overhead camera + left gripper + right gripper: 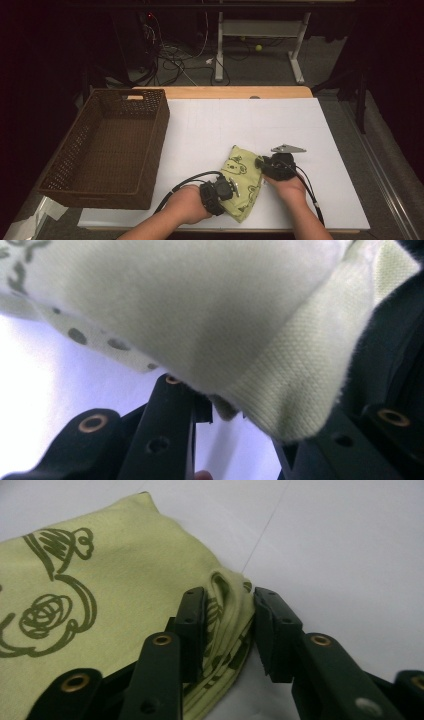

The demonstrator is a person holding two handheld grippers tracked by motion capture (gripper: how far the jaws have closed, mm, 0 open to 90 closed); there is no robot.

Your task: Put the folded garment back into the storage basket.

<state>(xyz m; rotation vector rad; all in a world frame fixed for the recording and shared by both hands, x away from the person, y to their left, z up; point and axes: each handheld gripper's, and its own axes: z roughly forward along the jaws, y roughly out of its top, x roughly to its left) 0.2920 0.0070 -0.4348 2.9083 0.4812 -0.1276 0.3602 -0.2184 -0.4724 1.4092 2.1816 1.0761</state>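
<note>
High view: table [210, 125] is being covered by a white sheet, with its wooden edge showing at the far side. Brown wicker basket [107, 147] is sitting on the table's left side, well apart from the work.

Folded yellow-green cloth [243, 181] with a dark cartoon print is lying on the white sheet near the front edge, right of the basket, between the two hands.

Left gripper [226, 189] is being held at the cloth's left edge. In the left gripper view the cloth [210, 315] is being pinched: a folded corner is hanging lifted off the sheet, and its lower edge is being clamped between the narrowly set jaws.

Right gripper [260, 164] is being held at the cloth's right edge, with its grey plate [287, 149] on top. In the right gripper view the layered fold edge of the cloth [100, 605] is being bracketed by the jaws, narrow gap, left pad touching the fabric. Contact at the right pad cannot be told, so a firm grip is not being confirmed.
</note>
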